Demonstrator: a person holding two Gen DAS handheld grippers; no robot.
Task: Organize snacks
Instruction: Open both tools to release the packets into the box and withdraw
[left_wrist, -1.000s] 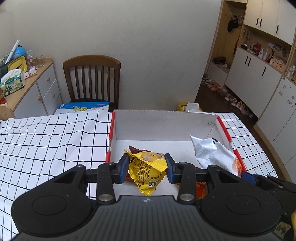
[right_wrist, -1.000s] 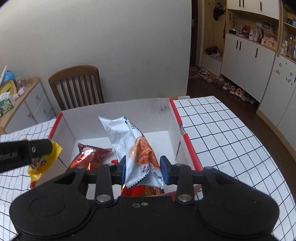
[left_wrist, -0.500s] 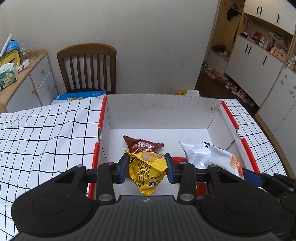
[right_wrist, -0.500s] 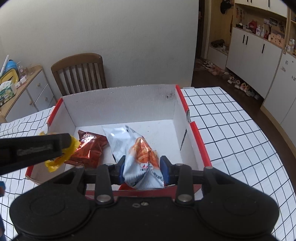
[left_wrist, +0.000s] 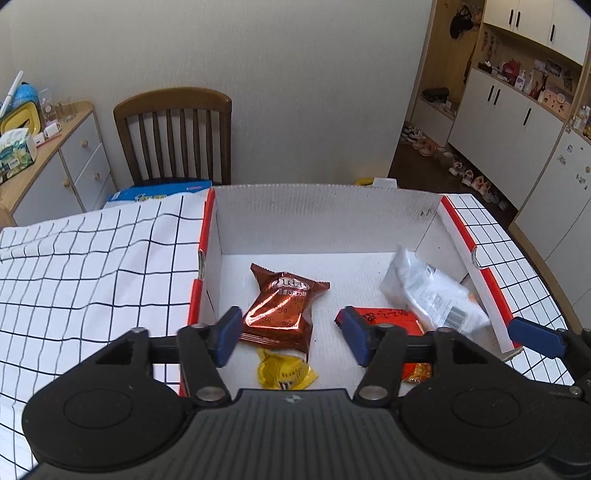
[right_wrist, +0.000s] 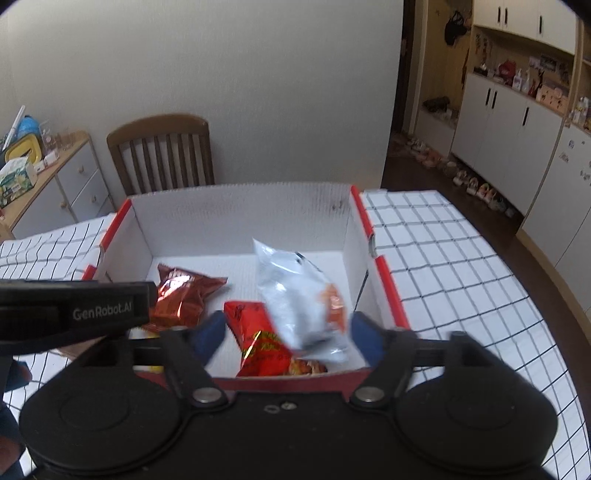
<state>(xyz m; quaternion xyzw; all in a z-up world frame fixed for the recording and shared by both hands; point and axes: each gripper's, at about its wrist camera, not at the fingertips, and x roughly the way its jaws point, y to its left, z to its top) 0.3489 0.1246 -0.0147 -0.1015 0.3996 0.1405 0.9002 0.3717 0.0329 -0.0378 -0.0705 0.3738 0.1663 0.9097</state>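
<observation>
Left hand-held gripper (left_wrist: 291, 336) opening above box (left_wrist: 325, 218), chair (left_wrist: 177, 136) behind

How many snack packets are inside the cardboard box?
4. A brown Oreo packet left of centre, a small yellow packet just in front of it, a red packet toward the right, and a white packet by the right wall. Others may be hidden.

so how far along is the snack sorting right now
Done: four packets lie in the box: brown oreo pack, yellow packet, red packet, silver bag. In hand: nothing; left gripper and right gripper are opening, pads clear of the packets. Left: no loose snacks show on the tablecloth.
</observation>
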